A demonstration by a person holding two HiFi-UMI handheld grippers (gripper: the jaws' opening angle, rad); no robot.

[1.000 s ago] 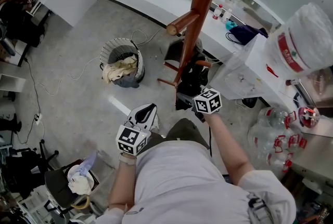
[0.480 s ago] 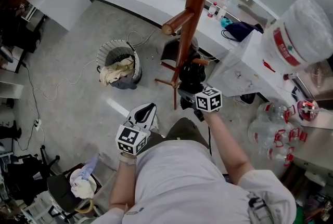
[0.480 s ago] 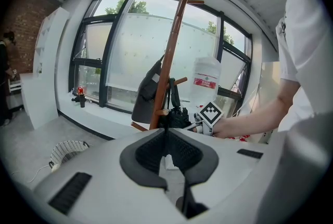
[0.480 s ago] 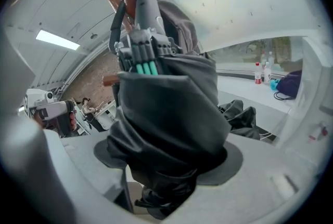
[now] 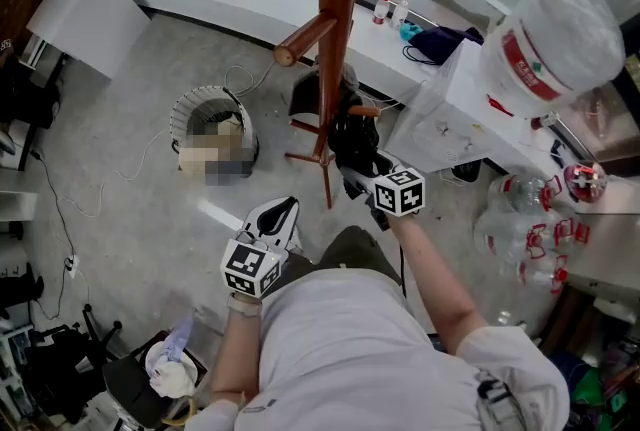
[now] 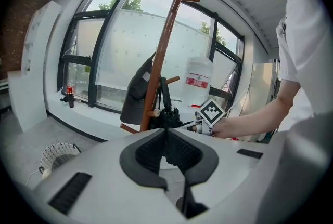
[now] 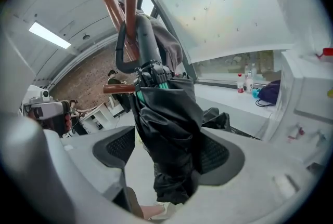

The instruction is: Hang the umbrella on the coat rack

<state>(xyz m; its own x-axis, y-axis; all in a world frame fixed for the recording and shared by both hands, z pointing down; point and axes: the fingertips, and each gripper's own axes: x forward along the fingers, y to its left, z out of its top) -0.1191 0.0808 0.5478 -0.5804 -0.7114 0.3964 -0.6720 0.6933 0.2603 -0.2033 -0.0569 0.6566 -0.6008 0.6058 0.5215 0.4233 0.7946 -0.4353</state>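
Head view, coat rack: the wooden coat rack stands on the floor straight ahead of the person, its pole rising past the top edge of the picture, so its pegs are within arm's reach.
Head view, umbrella: the black folded umbrella hangs close against the pole, low down, with its cloth drooping toward the rack's foot.
Head view, right gripper: the right gripper is stretched out to the umbrella's lower end, probably steadying it while the weight goes onto the rack.
Head view, left gripper: the left gripper is held back near the body, well apart from the rack; it seems to have no part in this step.
Left gripper view, claw: the pads are together with nothing between them, and point toward the pole from a distance.
Left gripper view, rack: a dark cloth already hangs on the far side of the pole, which may be why the umbrella took a peg on the near side.
Right gripper view, handle: the curved handle is hooked round a peg, so the rack appears to be carrying the umbrella.
Right gripper view, claw: the jaws are wide and opening. The bunched cloth hangs between them, clear of the left pad; whether it brushes the right pad I cannot tell.
Step, judged: this is the release, and the hanging looks all but done.
Risk, judged: pulling back could drag the loose cloth along and lift the hook off its peg.
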